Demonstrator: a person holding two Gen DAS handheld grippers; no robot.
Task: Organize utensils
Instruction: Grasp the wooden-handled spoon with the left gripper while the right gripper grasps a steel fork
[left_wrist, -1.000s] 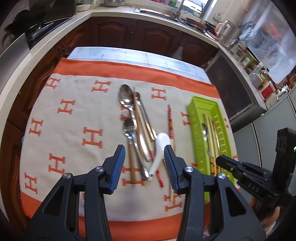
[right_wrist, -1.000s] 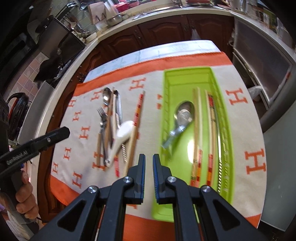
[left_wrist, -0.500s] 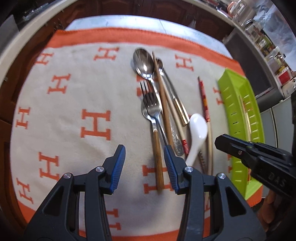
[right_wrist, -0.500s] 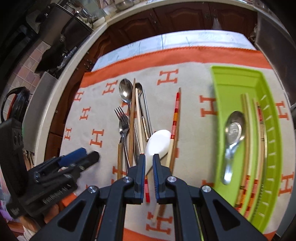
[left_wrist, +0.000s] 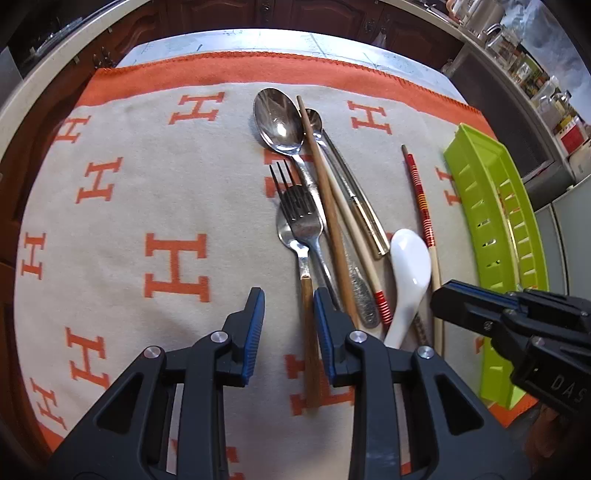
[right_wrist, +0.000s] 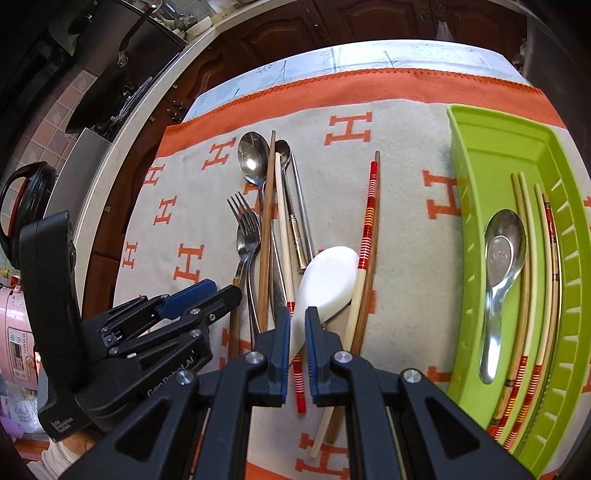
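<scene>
A: Green tray (right_wrist: 465, 184) sits at the right edge of the right wrist view, with a metal spoon (right_wrist: 504, 251) and several chopsticks (right_wrist: 528, 258) inside. What about the loose pile?

B: Centre of the orange-and-beige cloth (left_wrist: 110, 240): forks, spoons, chopsticks lying lengthwise (some overlapping). White spoon (right_wrist: 328, 280) is at the pile's right, a red-banded chopstick (right_wrist: 369, 214) just beside it.

A: Left gripper (left_wrist: 288, 295)?

B: Low in the left wrist view, pointing steeply down. Jaws have just been closing but stand apart. The wood-handled fork (left_wrist: 309, 343) has its handle between them, close to the right-hand pad; the other pad is clear of it.

A: Right gripper (right_wrist: 297, 314)?

B: Jaws together with only a slit. White spoon's handle shows through the slit. Can't tell if the tips touch it.
</scene>
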